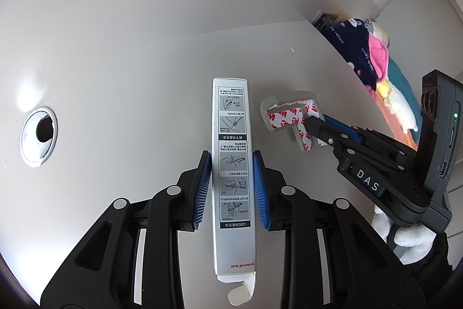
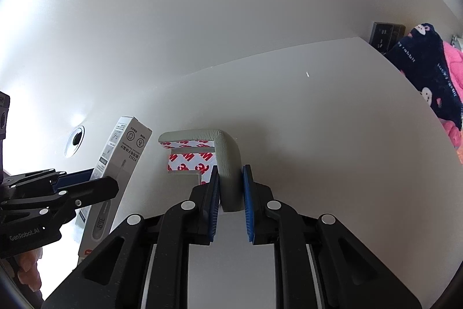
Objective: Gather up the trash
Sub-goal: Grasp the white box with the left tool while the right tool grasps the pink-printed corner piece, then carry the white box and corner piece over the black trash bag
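Box: long silver-grey cardboard thermometer carton (image 1: 233,178) with printed instruction panels, one end flap hanging open, lifted at a tilt above the white desk (image 1: 130,62); it sits to the right of the round cable hole (image 1: 39,135) in the desktop.
Left gripper: the left gripper (image 1: 232,187) has its blue ribbed pads (image 1: 202,187) pressed on the carton's two long sides near mid-length, likely so the slim box does not swing.
Foam piece: grey L-shaped foam corner guard (image 2: 228,161) backed with red-and-white adhesive liner, further right of the cable hole, just beside the carton; whether it rests on the desk or is lifted clear I cannot tell.
Right gripper: the right gripper (image 2: 230,193) is closed around one leg of the guard, pinching the foam outside and the liner side.
Reason, as I judge it: one scrap per hand, so both can go to the bin in one trip.
Bin: not in sight.
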`<control>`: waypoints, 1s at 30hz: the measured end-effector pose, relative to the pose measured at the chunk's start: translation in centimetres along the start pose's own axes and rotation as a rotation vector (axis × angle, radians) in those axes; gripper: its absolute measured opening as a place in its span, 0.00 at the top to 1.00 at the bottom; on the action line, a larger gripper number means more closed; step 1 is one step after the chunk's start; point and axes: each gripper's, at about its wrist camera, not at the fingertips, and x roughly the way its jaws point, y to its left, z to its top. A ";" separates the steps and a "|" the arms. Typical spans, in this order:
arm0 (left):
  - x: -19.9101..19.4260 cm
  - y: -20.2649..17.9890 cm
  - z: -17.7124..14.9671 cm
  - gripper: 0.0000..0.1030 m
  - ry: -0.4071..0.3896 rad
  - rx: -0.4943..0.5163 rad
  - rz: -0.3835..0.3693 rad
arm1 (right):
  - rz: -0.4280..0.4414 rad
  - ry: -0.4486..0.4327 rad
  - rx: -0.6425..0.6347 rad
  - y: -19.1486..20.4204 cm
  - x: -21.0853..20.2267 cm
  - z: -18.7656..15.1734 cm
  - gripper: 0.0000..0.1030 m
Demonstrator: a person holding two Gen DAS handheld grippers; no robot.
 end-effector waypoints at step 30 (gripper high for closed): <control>-4.1 -14.2 -4.0 0.72 0.015 0.317 -0.168 | -0.160 -0.149 0.164 -4.3 -17.9 -9.5 0.84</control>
